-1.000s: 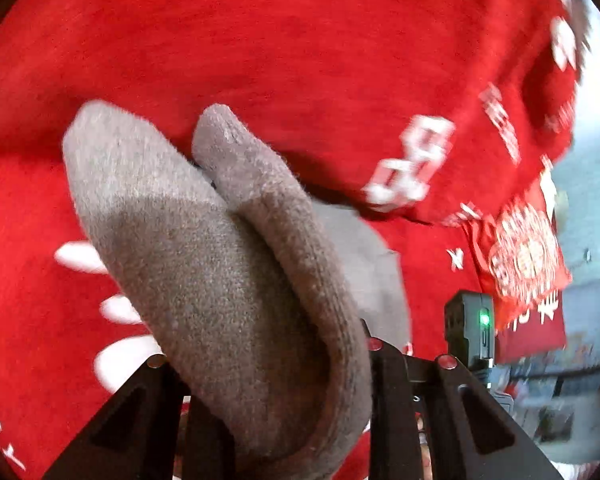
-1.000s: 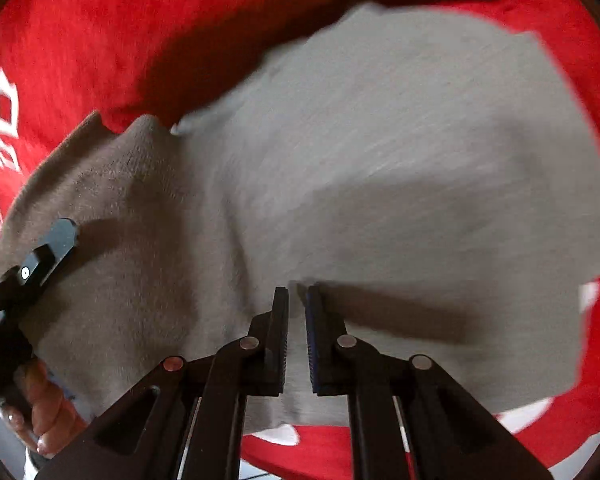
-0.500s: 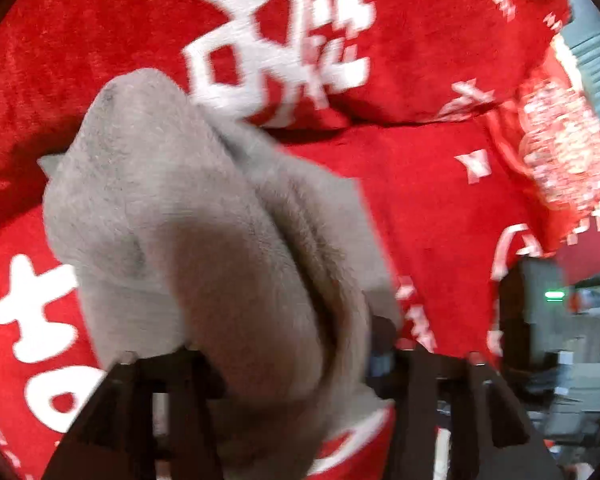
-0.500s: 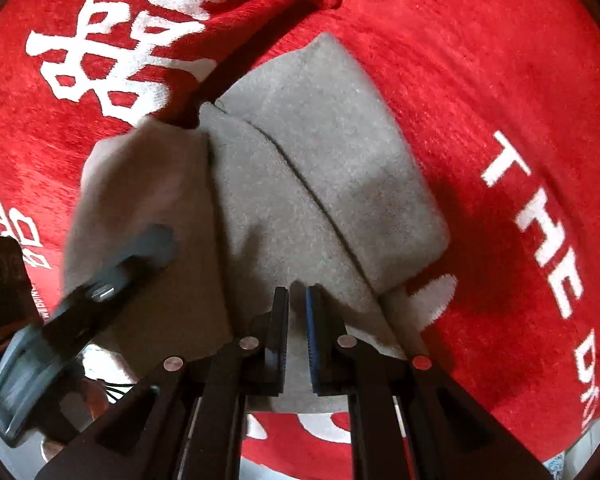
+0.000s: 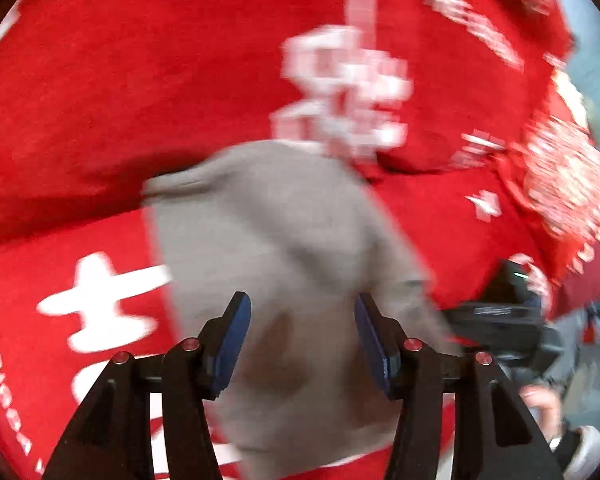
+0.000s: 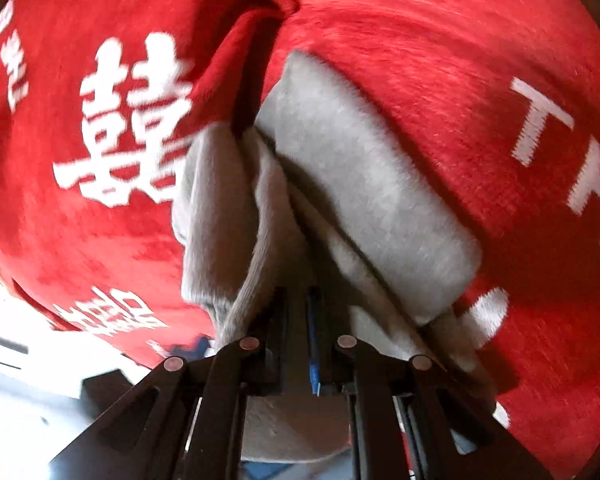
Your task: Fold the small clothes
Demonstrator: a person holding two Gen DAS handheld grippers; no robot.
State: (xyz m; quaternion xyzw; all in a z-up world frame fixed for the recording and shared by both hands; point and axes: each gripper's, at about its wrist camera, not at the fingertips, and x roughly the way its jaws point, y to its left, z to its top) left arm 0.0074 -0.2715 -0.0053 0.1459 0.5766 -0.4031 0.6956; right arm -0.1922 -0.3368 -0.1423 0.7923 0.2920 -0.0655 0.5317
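Note:
A small grey knit garment lies folded on a red cloth with white lettering. My left gripper is open just above the garment's near part, its blue pads apart and holding nothing. In the right wrist view the same grey garment shows in layered folds. My right gripper is shut on the garment's near edge, the cloth bunched between its fingers. The left view is blurred by motion.
The red cloth is rumpled, with a raised fold behind the garment. The other gripper's black body and a hand show at the right of the left wrist view. A bright floor area lies past the cloth's edge.
My left gripper has opened and let go of the grey garment, which now lies flatter on the red cloth. My right gripper stays shut on it, now seen closer.

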